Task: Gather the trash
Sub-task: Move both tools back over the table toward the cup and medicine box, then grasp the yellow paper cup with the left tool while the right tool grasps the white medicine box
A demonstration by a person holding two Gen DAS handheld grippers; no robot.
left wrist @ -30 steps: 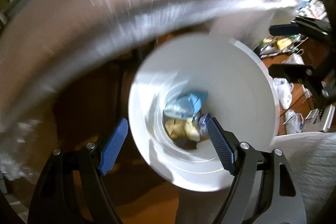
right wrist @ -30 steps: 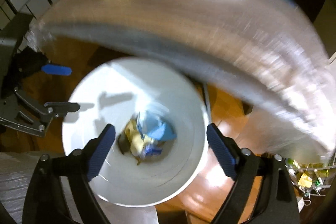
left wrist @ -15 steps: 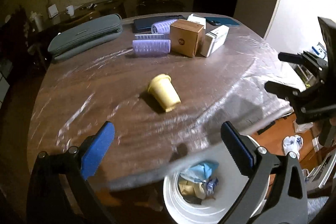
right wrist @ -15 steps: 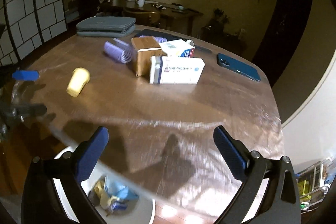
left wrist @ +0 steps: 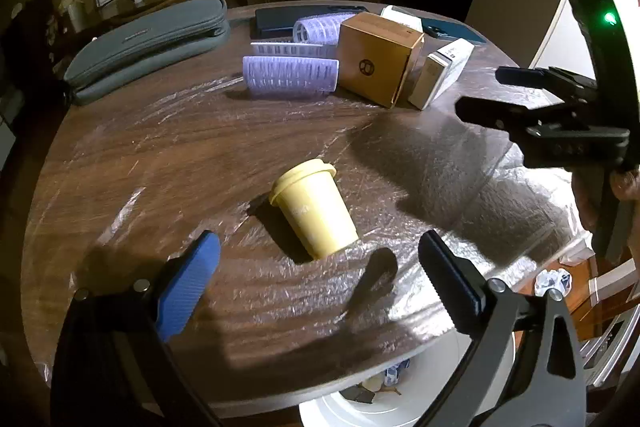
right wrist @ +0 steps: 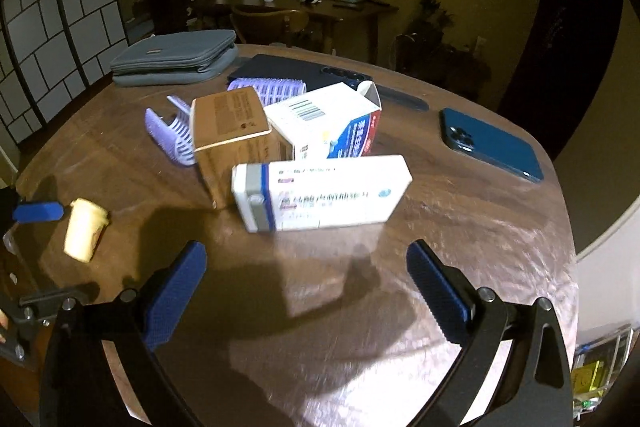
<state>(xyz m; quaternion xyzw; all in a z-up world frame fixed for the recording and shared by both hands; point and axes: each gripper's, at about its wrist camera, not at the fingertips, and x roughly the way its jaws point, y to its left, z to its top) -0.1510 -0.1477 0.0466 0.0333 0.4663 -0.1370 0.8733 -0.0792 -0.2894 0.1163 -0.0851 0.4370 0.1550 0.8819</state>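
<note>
Both views have swung up from the white bin to the worktop (left wrist: 160,155) since a second ago. Left tongs (left wrist: 316,267) stand wide apart, closing slightly, nothing between them; a yellow cup (left wrist: 314,209) lies on its side at frame centre, just beyond the tips. Right tongs (right wrist: 306,285) are released and empty, with a white medicine box (right wrist: 324,197) ahead at centre. The bin (left wrist: 400,403) with trash shows at the lower edge, under the worktop rim.
</note>
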